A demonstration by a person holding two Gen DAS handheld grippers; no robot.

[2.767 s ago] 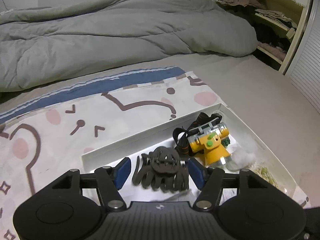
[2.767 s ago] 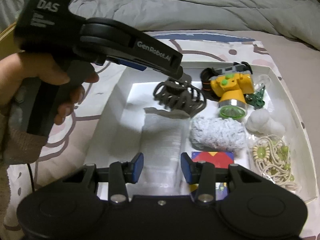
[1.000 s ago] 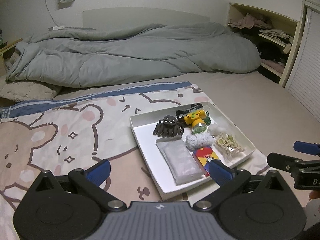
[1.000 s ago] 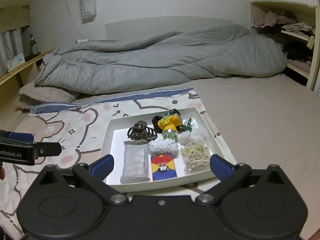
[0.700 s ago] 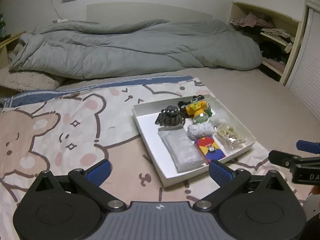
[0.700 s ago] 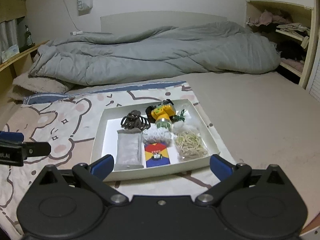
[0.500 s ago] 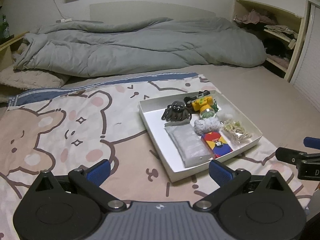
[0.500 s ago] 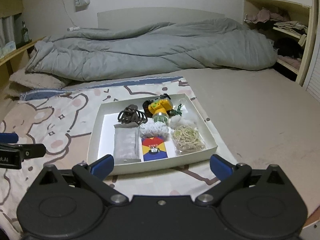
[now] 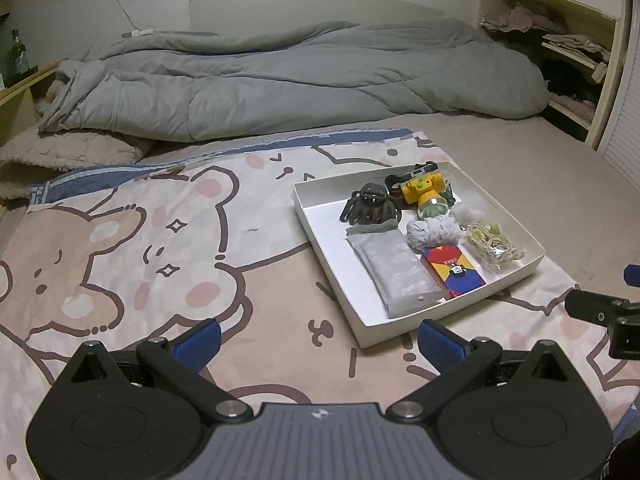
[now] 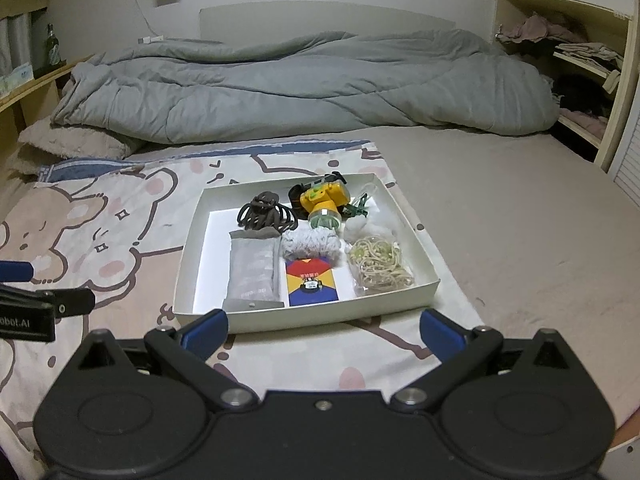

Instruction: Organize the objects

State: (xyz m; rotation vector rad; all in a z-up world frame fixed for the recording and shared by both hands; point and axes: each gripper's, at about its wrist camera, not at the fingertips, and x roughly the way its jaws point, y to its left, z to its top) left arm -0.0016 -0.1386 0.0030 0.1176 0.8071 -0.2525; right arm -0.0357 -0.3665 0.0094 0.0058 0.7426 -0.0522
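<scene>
**Both grippers wide and empty before the filled tray**

Now your left gripper (image 9: 318, 338) and your right gripper (image 10: 324, 328) each hang above the bear-print sheet (image 10: 120, 216), on the near side of the white tray (image 10: 188, 264). On each, the blue-padded fingers are spread far apart with nothing between them. In the right wrist view the left gripper's finger tip shows at the left edge, well apart from the tray; in the left wrist view the right gripper's tip shows at the right edge, beyond the tray's near right corner.

The tray lies flat on the sheet and holds every task item:

- Far row, left to right: a brown hair claw (image 10: 266, 212), a yellow headlamp (image 10: 324, 200) with its dark strap behind it and lens facing you, and a small green clip (image 10: 358, 208) just beside the lamp.
- Middle: a grey-white knitted bundle (image 10: 312, 244) touching the lamp's lens, and a white fluffy ball (image 10: 356, 226) next to it.
- Near row, left to right: a grey packet (image 10: 252, 270) with its far end under the claw, a red, yellow and blue card box (image 10: 312, 282), and a clear bag of beaded cord (image 10: 378, 266) against the tray's right wall.

Beyond the tray a grey duvet (image 10: 304, 84) is heaped across the bed.
</scene>
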